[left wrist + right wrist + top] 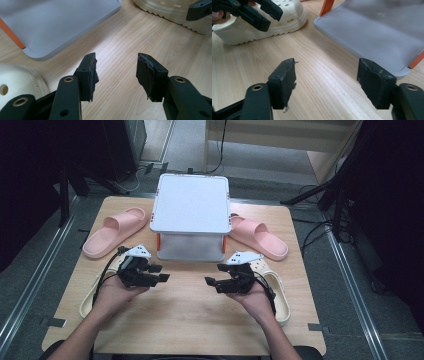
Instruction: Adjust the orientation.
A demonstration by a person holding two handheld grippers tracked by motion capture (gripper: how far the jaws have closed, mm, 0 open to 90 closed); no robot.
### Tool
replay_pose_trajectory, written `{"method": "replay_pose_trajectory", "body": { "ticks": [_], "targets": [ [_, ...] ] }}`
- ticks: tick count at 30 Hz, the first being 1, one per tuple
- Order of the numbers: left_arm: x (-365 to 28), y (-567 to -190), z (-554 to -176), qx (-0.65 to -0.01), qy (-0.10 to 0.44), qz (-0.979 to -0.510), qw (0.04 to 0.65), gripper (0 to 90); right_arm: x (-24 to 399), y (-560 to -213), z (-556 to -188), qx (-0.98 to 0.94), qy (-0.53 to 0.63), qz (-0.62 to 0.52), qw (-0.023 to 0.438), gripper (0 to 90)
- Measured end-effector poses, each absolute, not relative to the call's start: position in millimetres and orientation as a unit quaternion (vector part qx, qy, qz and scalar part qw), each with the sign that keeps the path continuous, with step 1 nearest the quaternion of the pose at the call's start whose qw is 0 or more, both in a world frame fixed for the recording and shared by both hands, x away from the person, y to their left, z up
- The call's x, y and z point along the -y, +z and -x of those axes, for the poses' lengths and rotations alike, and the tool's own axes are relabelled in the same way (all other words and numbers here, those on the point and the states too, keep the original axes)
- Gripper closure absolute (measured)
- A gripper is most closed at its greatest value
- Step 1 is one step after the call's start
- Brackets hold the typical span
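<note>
Grippers sit with jaws parted and empty, our left gripper (159, 273) and right gripper (214, 281) low over the table (185, 320). We risk knocking the cream clogs (279, 295) beside each hand. Pink slippers (114, 231) flank the white rack (191, 202), which blocks reaching behind.

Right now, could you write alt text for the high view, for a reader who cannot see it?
A person holds the left gripper and right gripper, both open and empty, over a wooden table before a white two-tier rack. A pink slide and a cream clog lie left; a second pink slide and cream clog lie right.
</note>
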State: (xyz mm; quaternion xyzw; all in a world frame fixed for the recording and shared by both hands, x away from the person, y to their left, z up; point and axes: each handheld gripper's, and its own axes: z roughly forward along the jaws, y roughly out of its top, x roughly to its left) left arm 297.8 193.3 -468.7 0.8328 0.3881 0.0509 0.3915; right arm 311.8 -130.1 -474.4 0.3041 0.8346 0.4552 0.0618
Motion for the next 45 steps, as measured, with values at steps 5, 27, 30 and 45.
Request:
{"method": "replay_pose_trajectory", "body": {
  "ticks": [5, 27, 30, 45],
  "targets": [
    [-193.4, -467.2, -298.6, -0.387, 0.051, -0.833, 0.392, 51.7, 126.4, -475.4, -309.9, -0.84, 0.448, -0.301, 0.058, 34.4],
    [-232.7, -454.8, -260.3, -0.431, 0.099, -0.821, 0.36, 47.3, 115.8, -465.0, -323.0, -0.843, 0.454, -0.278, 0.079, 37.8],
    [-240.0, -453.5, -251.1, -0.439, 0.104, -0.818, 0.357, 47.6, 112.3, -465.9, -326.5, -0.845, 0.451, -0.278, 0.075, 38.1],
    [-278.2, -454.5, -228.9, -0.485, 0.107, -0.794, 0.35, 54.4, 102.9, -464.7, -337.0, -0.839, 0.461, -0.283, 0.06, 40.0]
  ]
}}
